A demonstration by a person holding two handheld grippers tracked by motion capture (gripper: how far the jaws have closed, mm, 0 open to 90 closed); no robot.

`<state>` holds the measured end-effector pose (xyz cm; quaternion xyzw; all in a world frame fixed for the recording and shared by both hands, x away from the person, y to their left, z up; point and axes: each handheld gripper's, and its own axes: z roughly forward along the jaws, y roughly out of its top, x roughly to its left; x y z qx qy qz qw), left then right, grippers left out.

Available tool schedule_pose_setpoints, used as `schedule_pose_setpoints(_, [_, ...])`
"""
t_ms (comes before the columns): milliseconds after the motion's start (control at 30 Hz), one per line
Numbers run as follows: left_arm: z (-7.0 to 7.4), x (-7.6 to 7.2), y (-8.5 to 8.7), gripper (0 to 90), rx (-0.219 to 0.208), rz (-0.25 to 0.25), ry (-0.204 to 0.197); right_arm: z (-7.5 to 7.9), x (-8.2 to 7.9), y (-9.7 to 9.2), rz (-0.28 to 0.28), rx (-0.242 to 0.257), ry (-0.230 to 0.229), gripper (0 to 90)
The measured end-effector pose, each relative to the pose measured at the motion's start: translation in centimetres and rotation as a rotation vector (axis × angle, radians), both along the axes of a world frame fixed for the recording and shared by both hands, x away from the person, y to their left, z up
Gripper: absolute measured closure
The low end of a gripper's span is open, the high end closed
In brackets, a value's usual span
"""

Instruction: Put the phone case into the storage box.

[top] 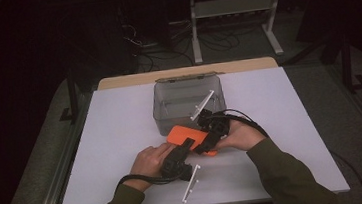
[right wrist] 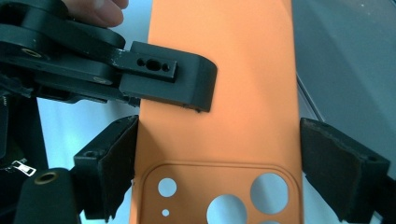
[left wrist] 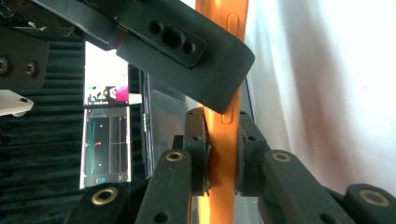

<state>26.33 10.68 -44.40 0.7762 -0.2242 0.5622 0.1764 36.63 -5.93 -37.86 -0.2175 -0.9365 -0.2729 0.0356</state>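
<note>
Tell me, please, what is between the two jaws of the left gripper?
The orange phone case is there, edge-on. In the left gripper view, the left gripper has both pads pressed on its two faces. The high view shows that gripper on the case.

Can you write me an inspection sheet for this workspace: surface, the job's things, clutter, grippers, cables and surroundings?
Surface: white tabletop, wooden strip along the far edge.
Job's things: flat orange phone case with camera cut-outs, held above the table just in front of a clear plastic box.
Clutter: nothing seen.
Grippers: left gripper clamped across the case's thin edges; right gripper straddles the case's width, left pad touching, right pad apart.
Cables: black cable trails from the left gripper, another from the right.
Surroundings: dark room, white metal rack, floor cables behind.
</note>
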Motion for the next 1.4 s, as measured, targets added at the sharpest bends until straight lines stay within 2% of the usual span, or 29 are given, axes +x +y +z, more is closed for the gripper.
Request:
schedule_pose_setpoints(200, [-0.1,0.0,0.0,78.9,0.005,0.007,0.013,0.1,-0.2,0.1,0.015,0.002,-0.02,16.4])
schedule_pose_setpoints(300, [-0.1,0.1,0.1,78.9,0.008,0.014,0.021,0.3,-0.3,0.0,0.015,0.023,-0.023,14.6])
schedule_pose_setpoints(600, [0.0,0.3,0.3,78.9,-0.033,0.022,0.048,0.8,-0.6,-0.5,-0.004,0.037,-0.07,12.3])
schedule_pose_setpoints(767, [0.1,0.4,0.5,78.9,-0.066,0.032,0.067,1.1,-0.8,-1.0,-0.013,0.059,-0.077,10.7])
schedule_pose_setpoints(1200, [0.3,0.4,0.7,78.9,-0.07,0.05,0.077,1.4,-1.2,-2.1,-0.045,0.09,-0.137,2.3])
schedule_pose_setpoints(1400, [0.3,0.4,0.8,78.9,-0.07,0.054,0.08,1.2,-1.6,-3.5,-0.073,0.102,-0.16,0.5])
